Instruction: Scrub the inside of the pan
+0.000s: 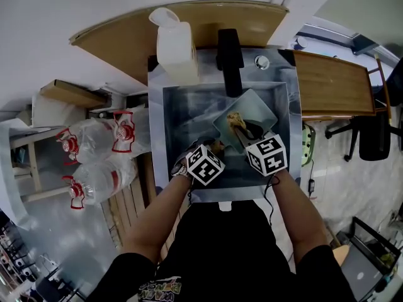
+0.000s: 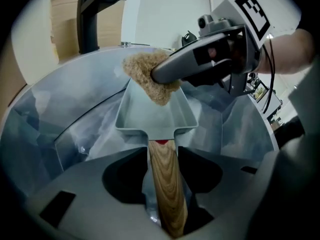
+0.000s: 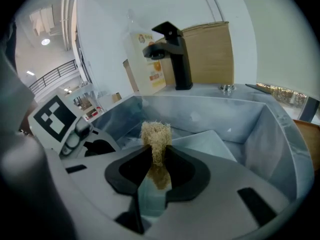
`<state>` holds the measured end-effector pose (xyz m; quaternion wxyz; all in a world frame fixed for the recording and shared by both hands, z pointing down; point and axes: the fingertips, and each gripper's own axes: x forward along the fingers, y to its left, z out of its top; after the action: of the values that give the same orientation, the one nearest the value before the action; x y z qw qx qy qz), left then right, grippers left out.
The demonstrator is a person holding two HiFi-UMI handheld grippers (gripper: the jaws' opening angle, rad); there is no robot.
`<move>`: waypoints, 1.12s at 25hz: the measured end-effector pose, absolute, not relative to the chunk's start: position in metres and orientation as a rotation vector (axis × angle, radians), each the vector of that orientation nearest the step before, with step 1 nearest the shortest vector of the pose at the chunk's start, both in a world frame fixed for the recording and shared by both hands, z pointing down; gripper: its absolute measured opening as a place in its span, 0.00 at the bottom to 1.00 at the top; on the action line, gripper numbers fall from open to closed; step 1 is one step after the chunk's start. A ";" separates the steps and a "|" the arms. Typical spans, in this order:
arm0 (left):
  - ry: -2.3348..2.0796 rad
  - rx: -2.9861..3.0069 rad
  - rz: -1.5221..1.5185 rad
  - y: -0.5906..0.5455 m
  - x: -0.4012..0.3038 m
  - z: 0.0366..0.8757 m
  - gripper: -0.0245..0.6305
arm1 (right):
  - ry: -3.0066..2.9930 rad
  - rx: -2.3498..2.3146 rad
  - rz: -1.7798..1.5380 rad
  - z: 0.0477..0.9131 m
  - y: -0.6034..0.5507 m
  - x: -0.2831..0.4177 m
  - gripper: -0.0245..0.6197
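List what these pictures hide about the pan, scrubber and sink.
- Far corner of the pan, left gripper view: covered by the scrubber and right tongs.
- Grip on the pan handle, head view: hidden under the left marker cube.
- Drain of the sink, every view: unseen; the pan covers much floor.
- Label of the bottle, right gripper view: print too small to read.

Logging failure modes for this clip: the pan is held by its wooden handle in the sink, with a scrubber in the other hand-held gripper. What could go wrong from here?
The left hand-held gripper holds the pan only by its wooden handle in the sink; scrubbing pressure could twist it loose.
The right hand-held gripper pinches a narrow part of the fibrous scrubber, which might pull out while rubbing.
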<state>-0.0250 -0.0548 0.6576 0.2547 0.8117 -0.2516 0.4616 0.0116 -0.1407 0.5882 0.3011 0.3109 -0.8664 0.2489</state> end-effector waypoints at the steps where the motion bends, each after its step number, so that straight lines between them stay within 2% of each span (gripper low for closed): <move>1: -0.681 2.198 1.257 -0.054 -0.025 0.659 0.34 | -2.282 0.811 0.662 0.595 -0.141 0.010 0.19; 10: -0.672 2.164 1.222 -0.053 -0.026 0.663 0.31 | -2.186 0.683 0.618 0.638 -0.139 -0.011 0.19; 18: -0.659 2.155 1.216 -0.052 -0.028 0.664 0.31 | -2.157 0.570 0.513 0.645 -0.140 -0.033 0.19; 28: -0.663 2.141 1.219 -0.053 -0.035 0.663 0.30 | -2.156 0.609 0.571 0.647 -0.147 -0.033 0.19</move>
<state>-0.0348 -0.0530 0.6631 0.2907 0.8030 -0.2486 0.4571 -0.0335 -0.1470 0.6465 0.4030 0.2410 -0.8535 0.2259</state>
